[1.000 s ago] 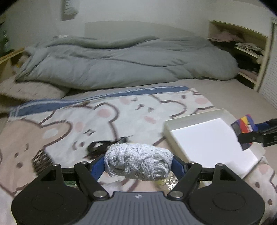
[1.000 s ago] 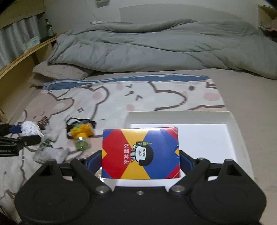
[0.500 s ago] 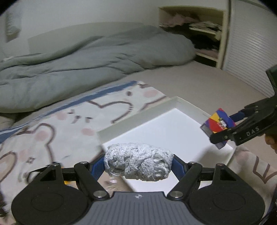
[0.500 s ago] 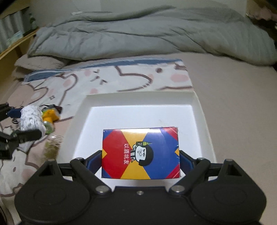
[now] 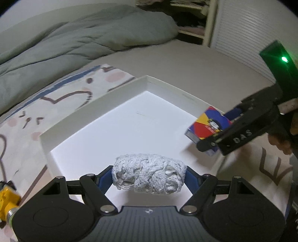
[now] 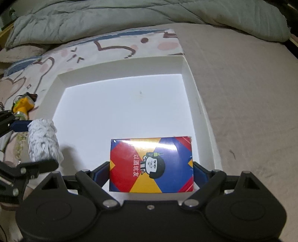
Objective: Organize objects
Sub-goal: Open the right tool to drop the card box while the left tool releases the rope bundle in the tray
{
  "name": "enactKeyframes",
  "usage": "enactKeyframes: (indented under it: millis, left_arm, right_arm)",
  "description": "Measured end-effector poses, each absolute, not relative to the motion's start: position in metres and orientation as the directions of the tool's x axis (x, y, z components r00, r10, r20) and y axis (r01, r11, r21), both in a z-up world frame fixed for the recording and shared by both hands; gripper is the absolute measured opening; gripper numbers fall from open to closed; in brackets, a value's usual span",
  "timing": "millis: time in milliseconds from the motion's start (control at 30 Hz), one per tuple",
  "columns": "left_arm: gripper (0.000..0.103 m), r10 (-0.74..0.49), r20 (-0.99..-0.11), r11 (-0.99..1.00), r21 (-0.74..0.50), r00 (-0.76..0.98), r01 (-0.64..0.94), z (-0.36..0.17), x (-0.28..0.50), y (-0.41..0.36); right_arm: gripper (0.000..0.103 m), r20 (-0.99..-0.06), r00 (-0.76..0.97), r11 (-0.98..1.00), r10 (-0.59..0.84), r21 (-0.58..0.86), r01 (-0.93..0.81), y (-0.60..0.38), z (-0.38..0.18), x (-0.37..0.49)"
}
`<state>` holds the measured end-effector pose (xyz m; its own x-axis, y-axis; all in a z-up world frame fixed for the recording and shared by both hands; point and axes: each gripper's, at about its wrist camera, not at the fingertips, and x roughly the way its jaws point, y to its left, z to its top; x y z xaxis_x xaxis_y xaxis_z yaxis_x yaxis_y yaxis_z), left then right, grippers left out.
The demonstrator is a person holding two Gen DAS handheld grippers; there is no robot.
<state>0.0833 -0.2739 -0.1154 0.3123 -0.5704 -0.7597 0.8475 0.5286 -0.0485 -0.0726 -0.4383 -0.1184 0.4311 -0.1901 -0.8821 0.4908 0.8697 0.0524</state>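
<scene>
A white shallow box (image 5: 96, 104) (image 6: 119, 66) lies open on the bed. My left gripper (image 5: 149, 176) is shut on a bundle of white knitted cloth (image 5: 149, 176) (image 6: 43, 139), held over the box's near left edge. My right gripper (image 6: 151, 167) is shut on a red, yellow and blue card box (image 6: 151, 164) (image 5: 208, 126) with a cartoon face, held over the box's near right part. Each gripper shows in the other's view.
A yellow toy (image 6: 23, 105) (image 5: 6, 203) lies on the bear-print blanket (image 6: 115, 44) left of the box. A grey duvet (image 6: 149, 16) is heaped at the far side. A shelf and a slatted door (image 5: 247, 33) stand beyond the bed.
Both grippers have moved forward and down over the white box with their loads. The left one swung right from the blanket to the box's edge.
</scene>
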Motion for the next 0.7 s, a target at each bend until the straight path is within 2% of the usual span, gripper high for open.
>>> enactKeyframes:
  millis: [233,367,567,700]
  left_arm:
    - [0.079,-0.539,-0.794,0.471,-0.009,0.279,0.882,-0.129,0.089,-0.284]
    - [0.079,-0.544,-0.808,0.409,-0.021,0.225,0.912,-0.134,0.091,-0.291]
    - [0.079,-0.570,-0.805,0.329,-0.040,0.165,0.943,-0.136,0.085,-0.305]
    - [0.091,-0.582,-0.800,0.335,-0.073,0.145,0.939,-0.133,0.084,-0.309]
  right_arm:
    - [0.092,-0.898,0.373,0.843,-0.232,0.005,0.538,-0.445,-0.126,-0.074]
    - [0.094,-0.878,0.423,0.807,-0.223,0.077,0.586,-0.452,-0.115,-0.081]
    - [0.094,-0.877,0.426,0.800,-0.221,0.087,0.594,-0.451,-0.112,-0.079]
    - [0.094,-0.880,0.425,0.809,-0.215,0.083,0.582,-0.450,-0.112,-0.077]
